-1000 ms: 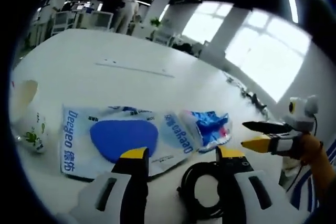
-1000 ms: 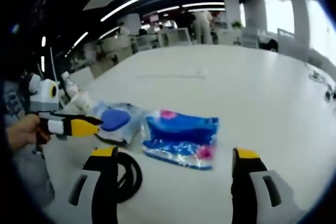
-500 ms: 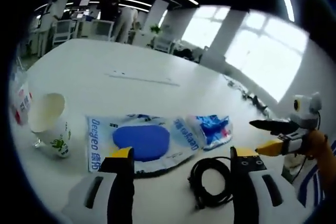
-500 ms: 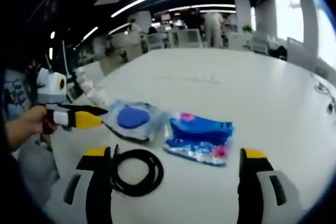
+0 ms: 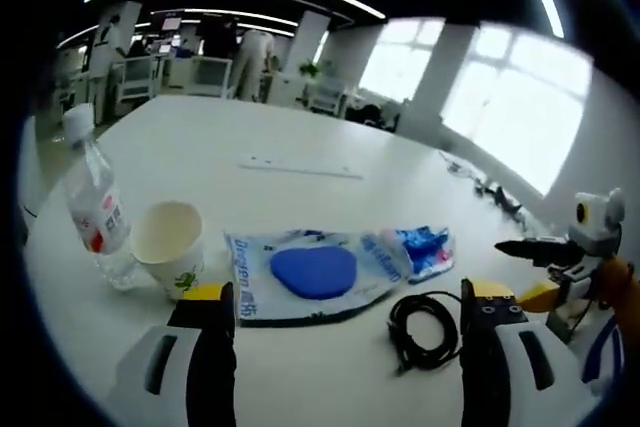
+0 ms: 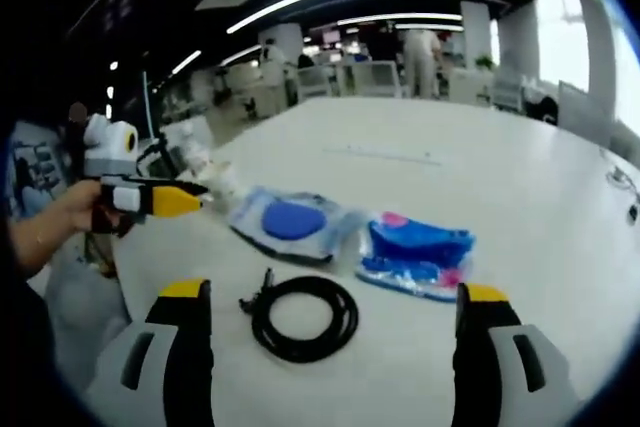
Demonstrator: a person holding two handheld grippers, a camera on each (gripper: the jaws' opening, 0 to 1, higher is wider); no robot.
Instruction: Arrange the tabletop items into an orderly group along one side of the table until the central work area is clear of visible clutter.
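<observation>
A clear water bottle (image 5: 90,202) and a paper cup (image 5: 168,245) stand upright at the left of the white table (image 5: 250,137). Beside them lie a flat white packet with a blue oval (image 5: 312,272) (image 6: 290,219), a smaller blue and pink packet (image 5: 420,250) (image 6: 418,252) and a coiled black cable (image 5: 425,327) (image 6: 305,317). My left gripper (image 5: 347,292) hovers open above the near table edge, holding nothing. My right gripper (image 6: 333,292) is open and empty too, above the cable. Each gripper shows in the other's view: the right gripper (image 5: 525,269) and the left gripper (image 6: 165,195).
The table stretches far behind the items as bare white surface with a thin strip (image 5: 300,167) lying on it. A person's hand (image 6: 60,222) holds the left gripper. Office desks, chairs and standing people (image 6: 420,47) are beyond the far edge.
Both views have pulled back from the table, so the items look smaller. The bottle and the whole cup have come into the left gripper view. The items themselves have not moved.
</observation>
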